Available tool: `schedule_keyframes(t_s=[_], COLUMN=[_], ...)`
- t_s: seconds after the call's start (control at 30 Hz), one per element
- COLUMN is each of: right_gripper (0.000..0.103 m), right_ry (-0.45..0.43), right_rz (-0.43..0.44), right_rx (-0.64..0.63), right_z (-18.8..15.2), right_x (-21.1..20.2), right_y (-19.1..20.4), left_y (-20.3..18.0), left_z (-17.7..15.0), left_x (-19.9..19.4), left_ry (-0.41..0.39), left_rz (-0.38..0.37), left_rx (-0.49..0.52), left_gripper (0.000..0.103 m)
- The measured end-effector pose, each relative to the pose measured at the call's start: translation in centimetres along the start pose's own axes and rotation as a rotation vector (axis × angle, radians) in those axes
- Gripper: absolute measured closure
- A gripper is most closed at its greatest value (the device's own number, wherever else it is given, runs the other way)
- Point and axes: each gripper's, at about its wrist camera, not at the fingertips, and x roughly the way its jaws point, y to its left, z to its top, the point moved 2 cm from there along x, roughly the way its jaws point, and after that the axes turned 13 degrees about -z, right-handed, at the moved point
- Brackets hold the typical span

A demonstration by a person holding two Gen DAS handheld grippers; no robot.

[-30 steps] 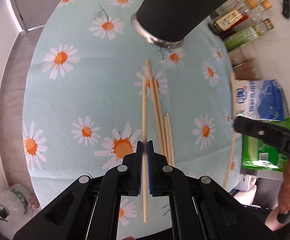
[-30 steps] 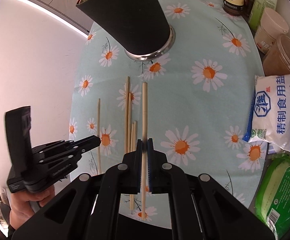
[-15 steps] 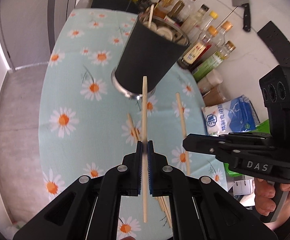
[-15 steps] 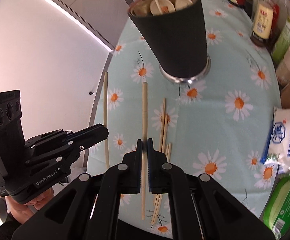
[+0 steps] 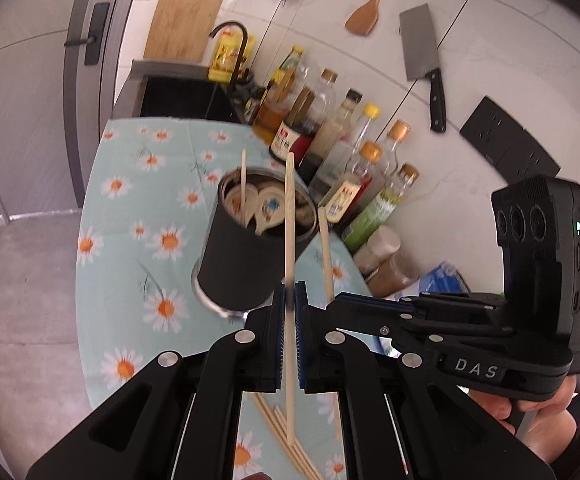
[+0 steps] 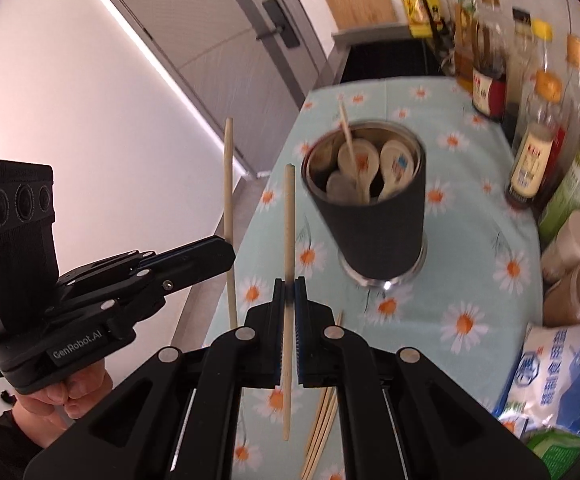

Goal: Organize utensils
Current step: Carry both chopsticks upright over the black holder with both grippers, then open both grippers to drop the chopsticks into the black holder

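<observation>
My left gripper (image 5: 289, 300) is shut on a wooden chopstick (image 5: 289, 216) held upright, its tip in front of the black utensil cup (image 5: 246, 272). My right gripper (image 6: 289, 286) is shut on another chopstick (image 6: 289, 220), upright, to the left of the cup (image 6: 378, 232). The cup holds white spoons and one chopstick (image 6: 350, 148). The right gripper also shows in the left wrist view (image 5: 332, 300), and the left gripper in the right wrist view (image 6: 230, 252), each with its chopstick. Several loose chopsticks (image 6: 322, 432) lie on the daisy tablecloth (image 6: 462, 280) below the grippers.
Bottles of sauce and oil (image 5: 350, 176) line the wall side of the table, with jars (image 6: 570, 264) and a salt bag (image 6: 558, 364) nearer. A cleaver (image 5: 422, 56) and a wooden spatula (image 5: 370, 12) hang on the wall. A sink (image 5: 186, 96) lies beyond the table.
Both grippers have lifted their chopsticks off the table and tilted them upright, rising from near the cloth to about the cup's rim level. The loose chopsticks stay on the cloth.
</observation>
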Motion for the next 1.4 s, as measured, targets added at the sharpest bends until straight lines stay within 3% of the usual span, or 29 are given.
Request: schedule_keyframes(t_s=[0.3,0.5,0.73,0.97,1.4], right_gripper=[0.097,0.097,0.097,0.097,0.097], right_ry=[-0.321,-0.449,-0.574,-0.605,-0.505], right_rz=[0.008,0.021,0.043,0.051,-0.005], right_rx=[0.053,0.105,0.156,0.155,0.187], right_z=[4.8,8.1,10.6,11.4,9.9], right_x=[-2.8,-4.3,-5.3,-4.2,0.7], right_y=[-2.1,-3.8,-5.6,-6.3,-7.7], left_y=[0.1,-0.9,-2.3,-1.2,1.9], left_z=[5.5,8.5,9.9,10.6,8.5], left_x=[-1.6,-2.8,-2.6,-0.2,4.8], left_ry=[-0.176,-0.340,-0.445,-0.418,-0.311], left_rz=[-0.043,-0.068,-0.046,-0.066,-0.050], left_rx=[0.059,0.173,0.308,0.295,0.234], left_gripper=[0.099,0.099,0.099,0.099,0.099])
